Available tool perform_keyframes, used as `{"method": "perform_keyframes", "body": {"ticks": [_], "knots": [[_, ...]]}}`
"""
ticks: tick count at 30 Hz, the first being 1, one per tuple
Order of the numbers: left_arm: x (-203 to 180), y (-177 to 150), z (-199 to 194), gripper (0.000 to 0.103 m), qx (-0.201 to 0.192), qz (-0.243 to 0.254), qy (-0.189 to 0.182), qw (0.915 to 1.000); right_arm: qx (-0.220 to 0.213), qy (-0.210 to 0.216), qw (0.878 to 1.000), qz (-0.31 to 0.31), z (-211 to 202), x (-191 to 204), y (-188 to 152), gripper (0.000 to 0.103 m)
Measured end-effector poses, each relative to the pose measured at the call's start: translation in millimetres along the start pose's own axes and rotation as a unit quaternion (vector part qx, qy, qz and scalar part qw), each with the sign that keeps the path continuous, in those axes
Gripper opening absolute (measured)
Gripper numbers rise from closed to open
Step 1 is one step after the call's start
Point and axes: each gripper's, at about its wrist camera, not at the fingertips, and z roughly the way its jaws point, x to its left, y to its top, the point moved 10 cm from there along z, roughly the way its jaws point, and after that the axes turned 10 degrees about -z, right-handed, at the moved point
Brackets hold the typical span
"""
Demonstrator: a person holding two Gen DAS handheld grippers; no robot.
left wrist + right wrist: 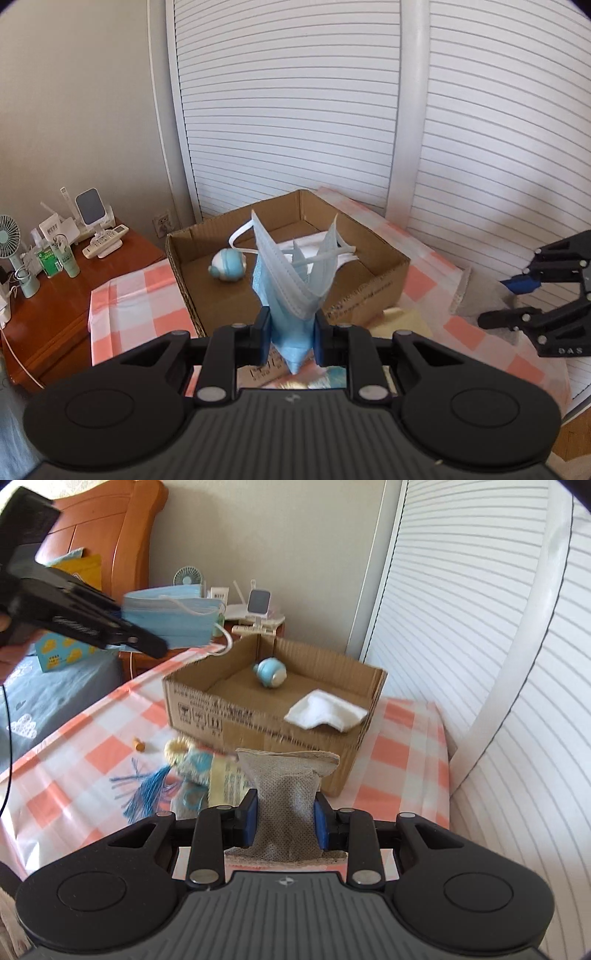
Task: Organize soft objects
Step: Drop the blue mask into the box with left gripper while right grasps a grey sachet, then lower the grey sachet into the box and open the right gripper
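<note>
Left gripper pinches blue masks; right gripper clamps grey pouch between pads.

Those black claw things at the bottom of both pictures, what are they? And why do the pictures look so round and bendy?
They are two grabbing tools that a person holds, one in each hand. Each carries a small wide-angle camera looking along its two fingers, which bends the picture. One picture comes from the left tool, the other from the right.

The left gripper pinches a bundle of light blue paper face masks. The right gripper squeezes a grey mesh fabric pouch.

Ahead, on the pink-and-white checked tablecloth, stands an open brown cardboard box. Inside lie a small round blue-and-white toy and a folded white cloth. A blue tasselled fabric charm lies beside the box.
</note>
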Motion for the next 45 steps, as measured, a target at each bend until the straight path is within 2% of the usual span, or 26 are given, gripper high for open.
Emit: {"method": "perform_keyframes", "body": {"ticks": [3, 5, 7, 8, 9, 11, 14, 16, 23, 26, 33, 41, 43, 45], "knots": [[10, 20, 26, 0.021, 0.001, -0.003, 0.016, 0.9999, -0.009, -0.005, 1.0, 0.004, 3, -9, 10, 0.034], [17, 29, 41, 0.03, -0.003, -0.003, 0.03, 0.9996, -0.013, -0.006, 1.0, 0.009, 6, -14, 15, 0.034], [22, 34, 55, 0.079, -0.005, -0.011, 0.033, 0.9994, -0.015, -0.006, 1.0, 0.013, 8, -17, 17, 0.034], [23, 34, 61, 0.087, -0.002, -0.014, 0.034, 0.9993, -0.016, -0.006, 1.0, 0.015, 10, -19, 18, 0.034], [25, 33, 65, 0.091, -0.004, -0.015, 0.036, 0.9992, -0.016, -0.008, 1.0, 0.016, 11, -20, 19, 0.034], [28, 30, 66, 0.091, -0.022, -0.012, 0.047, 0.9986, -0.014, -0.009, 1.0, 0.015, 13, -20, 20, 0.034], [30, 20, 61, 0.093, -0.017, -0.018, 0.054, 0.9982, -0.009, -0.008, 1.0, 0.015, 18, -20, 21, 0.034], [30, 14, 50, 0.1, -0.021, -0.027, 0.052, 0.998, -0.009, -0.008, 1.0, 0.018, 21, -21, 23, 0.034], [19, -14, 6, 0.102, -0.04, -0.022, 0.091, 0.9948, -0.007, 0.0, 1.0, 0.025, 35, -21, 38, 0.034], [12, -25, -7, 0.102, -0.045, -0.027, 0.096, 0.994, -0.008, -0.001, 1.0, 0.022, 46, -22, 51, 0.034], [-2, -50, -35, 0.102, -0.07, -0.053, 0.069, 0.9937, -0.005, 0.001, 1.0, 0.008, 89, -26, 89, 0.034], [16, -81, -48, 0.102, -0.058, -0.09, 0.104, 0.9889, 0.003, 0.01, 1.0, 0.022, 150, -34, 139, 0.035], [23, -87, -50, 0.102, -0.052, -0.102, 0.108, 0.9874, 0.003, 0.005, 1.0, 0.03, 163, -37, 150, 0.038], [29, -92, -51, 0.102, -0.049, -0.109, 0.12, 0.9855, 0.011, 0.001, 0.999, 0.034, 172, -39, 155, 0.062]]}}
